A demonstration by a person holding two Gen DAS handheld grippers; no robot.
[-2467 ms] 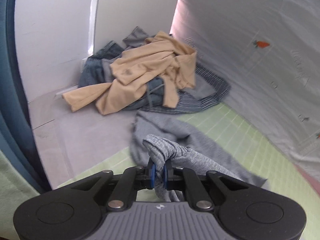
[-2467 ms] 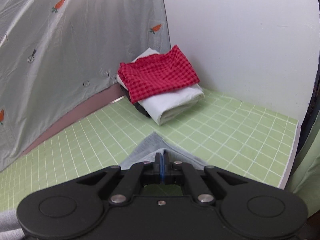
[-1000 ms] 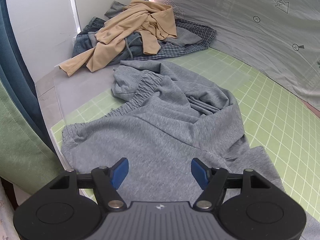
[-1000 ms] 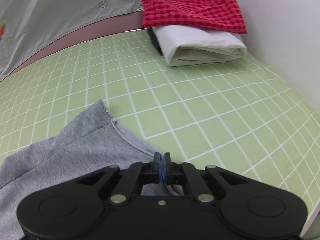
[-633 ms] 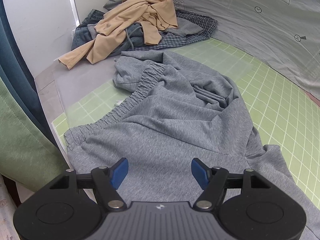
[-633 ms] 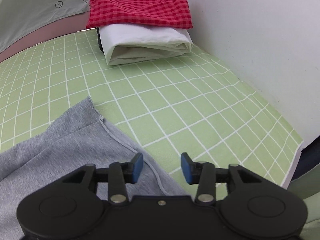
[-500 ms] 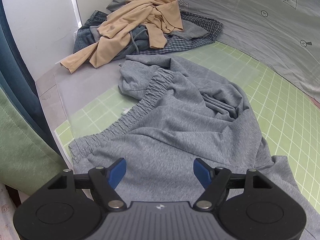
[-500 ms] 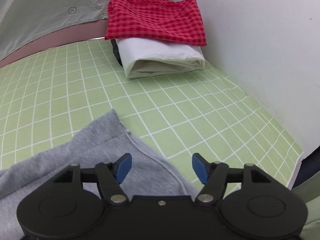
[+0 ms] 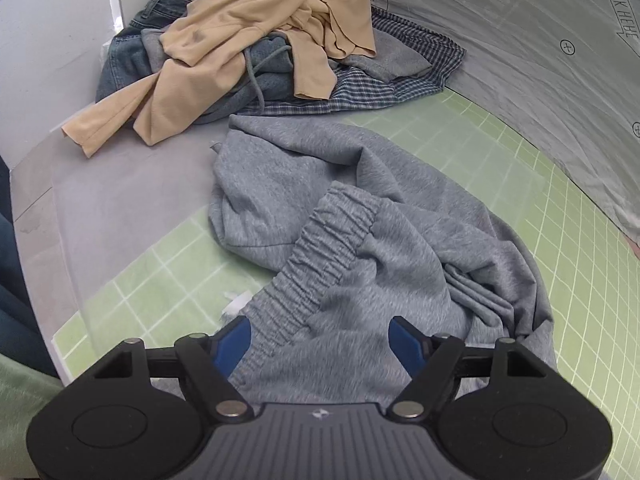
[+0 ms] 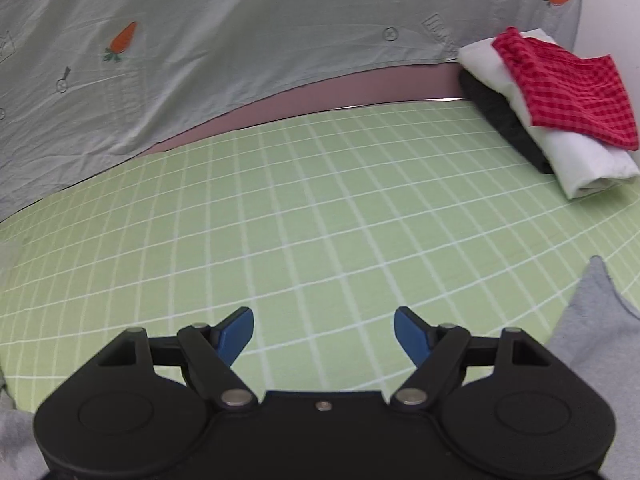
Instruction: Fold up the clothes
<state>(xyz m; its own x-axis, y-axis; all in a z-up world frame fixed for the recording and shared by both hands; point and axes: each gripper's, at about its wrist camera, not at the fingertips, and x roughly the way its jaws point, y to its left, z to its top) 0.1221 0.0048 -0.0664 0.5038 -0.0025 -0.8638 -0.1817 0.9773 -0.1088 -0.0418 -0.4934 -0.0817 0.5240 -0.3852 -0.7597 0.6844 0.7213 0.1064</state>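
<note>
Grey sweatpants (image 9: 360, 240) lie crumpled on the green grid mat (image 9: 168, 280), with the elastic waistband (image 9: 320, 264) running from the lower left toward the middle. My left gripper (image 9: 320, 340) is open and empty just above the waistband end. In the right wrist view, my right gripper (image 10: 322, 332) is open and empty over bare green mat (image 10: 300, 200). A corner of the grey sweatpants (image 10: 596, 320) shows at the right edge of that view.
A pile of unfolded clothes, with a tan shirt (image 9: 248, 32) on jeans and a checked garment, sits at the back left. A folded stack topped by red checked cloth (image 10: 568, 84) lies at the back right. A grey printed sheet (image 10: 240, 40) hangs behind the mat.
Both grippers let go of the sweatpants and opened. The left gripper has moved forward along the waistband. The right gripper has swung left, so the pants leg now sits at its right edge.
</note>
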